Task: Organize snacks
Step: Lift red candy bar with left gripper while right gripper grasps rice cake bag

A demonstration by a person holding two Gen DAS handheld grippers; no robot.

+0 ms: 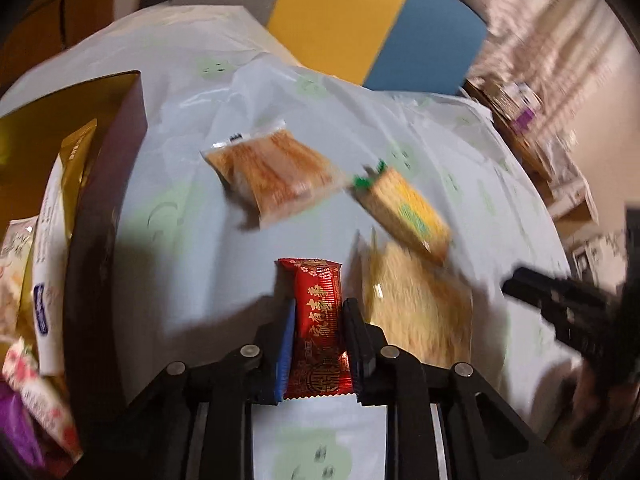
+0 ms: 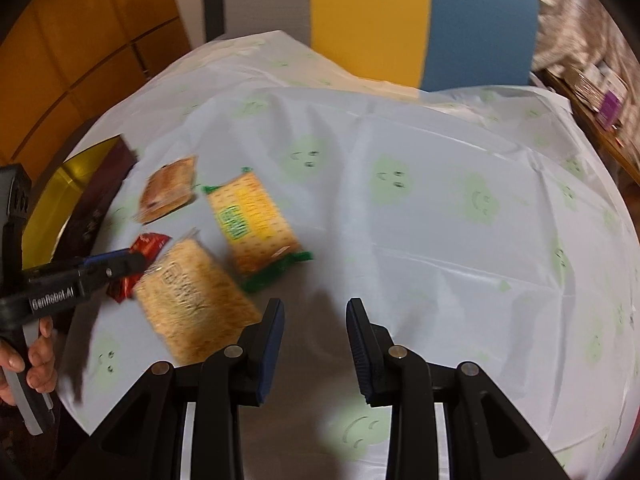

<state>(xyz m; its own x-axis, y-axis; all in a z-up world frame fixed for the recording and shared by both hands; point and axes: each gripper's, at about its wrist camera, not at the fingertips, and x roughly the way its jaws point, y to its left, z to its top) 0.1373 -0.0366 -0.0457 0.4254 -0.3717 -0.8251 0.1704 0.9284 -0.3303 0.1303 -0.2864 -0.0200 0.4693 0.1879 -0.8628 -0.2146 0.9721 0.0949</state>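
**Left has the red packet, right idle**

Left gripper (image 1: pixel 318 344) is clamped on the red snack packet (image 1: pixel 318 320), pads pressing both long edges, packet lengthwise between the fingers. Gripping the narrow way looks deliberate: the wrapper stays stiff and shouldn't fold. Whether it's clear of the tablecloth (image 2: pixel 400 220) I can't tell.

Right gripper (image 2: pixel 316 344) has its jaws apart over bare cloth, holding nothing. It sits just right of the loose snacks, probably staged for the next pick.

Just beyond the red packet: pale cracker pack (image 2: pixel 192 300), nearly touching it. Further out, the green-and-yellow cracker pack (image 2: pixel 252 224), then the orange-brown clear-wrapped snack (image 1: pixel 272 176). All three lie flat, close together.

Far left: open gold-lined box (image 1: pixel 120 168), already holding several packets, so likely the drop target. Short reach from the left side, which explains that hand taking this one.
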